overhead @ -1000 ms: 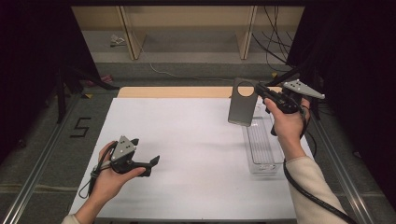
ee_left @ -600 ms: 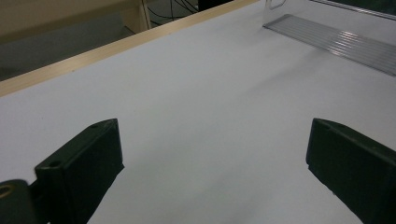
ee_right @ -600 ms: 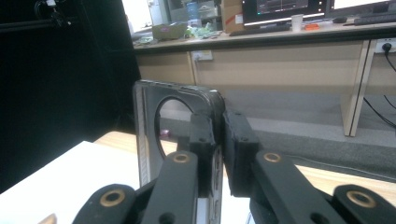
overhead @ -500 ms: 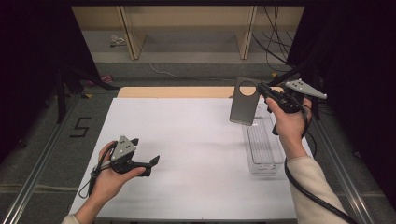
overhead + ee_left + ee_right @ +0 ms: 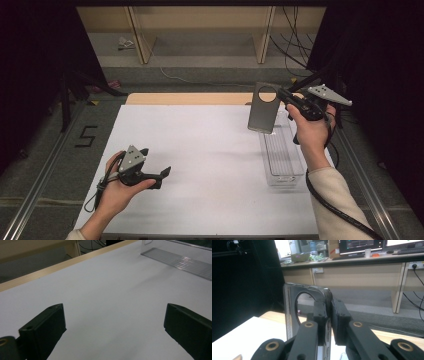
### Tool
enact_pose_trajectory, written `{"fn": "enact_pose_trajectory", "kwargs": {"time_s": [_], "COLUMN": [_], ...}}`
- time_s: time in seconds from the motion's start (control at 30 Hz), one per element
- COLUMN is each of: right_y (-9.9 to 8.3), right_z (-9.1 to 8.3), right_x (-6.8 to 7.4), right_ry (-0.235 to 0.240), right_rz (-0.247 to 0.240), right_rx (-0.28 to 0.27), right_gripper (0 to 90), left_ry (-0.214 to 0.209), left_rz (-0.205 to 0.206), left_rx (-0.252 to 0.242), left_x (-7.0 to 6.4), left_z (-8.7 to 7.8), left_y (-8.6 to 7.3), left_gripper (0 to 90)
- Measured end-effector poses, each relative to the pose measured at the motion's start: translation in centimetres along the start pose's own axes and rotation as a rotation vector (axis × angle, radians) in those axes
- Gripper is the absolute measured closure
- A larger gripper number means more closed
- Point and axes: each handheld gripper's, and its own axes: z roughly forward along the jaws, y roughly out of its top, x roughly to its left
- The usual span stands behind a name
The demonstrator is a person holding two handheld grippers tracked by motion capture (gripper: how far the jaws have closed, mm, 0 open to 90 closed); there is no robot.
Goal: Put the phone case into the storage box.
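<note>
Left gripper (image 5: 162,176): held in the person's left hand (image 5: 117,182) at about 7 o'clock on the table, low over the white sheet; jaws spread wide apart, nothing between them, as the left gripper view confirms.
Table (image 5: 210,150): white surface with a wooden strip along the far edge at 12 o'clock.
Clear tray (image 5: 281,150): long, see-through, lying on the table at about 3 o'clock, running near to far; its ribbed floor shows in the left gripper view (image 5: 180,261).
Right gripper (image 5: 284,96): in the right hand (image 5: 311,131) at about 2 o'clock, raised above the tray's far end; jaws clamped on the grey lid.
Grey lid (image 5: 263,109): flat panel with a round hole near its top, hanging upright in the air, gripped at its upper right edge; in the right gripper view (image 5: 292,305) it stands edge-on between the jaws.
</note>
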Motion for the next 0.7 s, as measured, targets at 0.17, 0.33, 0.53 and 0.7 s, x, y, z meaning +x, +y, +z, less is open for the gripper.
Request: {"fn": "enact_pose_trajectory", "kwargs": {"time_s": [0.17,0.33,0.53,0.7], "right_y": [0.08,0.16,0.24,0.27], "right_z": [-0.1,-0.24,-0.38,-0.41], "right_x": [-0.19,-0.4,-0.62,-0.74], "right_ry": [-0.008,-0.014,-0.022,-0.027], "right_rz": [-0.003,0.0,0.002,0.0], "right_rx": [-0.004,-0.007,-0.008,-0.012], "right_gripper": [83.5,83.5,83.5,83.5], "left_ry": [0.0,0.0,0.0,0.0], "left_rz": [0.002,0.0,0.0,0.0], "left_rx": [0.0,0.0,0.0,0.0], "left_x": [-0.01,-0.03,-0.02,-0.02], "left_z": [0.0,0.02,0.01,0.01], "left_y": [0.02,-0.01,-0.01,-0.01], "left_gripper": [3.2,3.2,3.2,3.2]}}
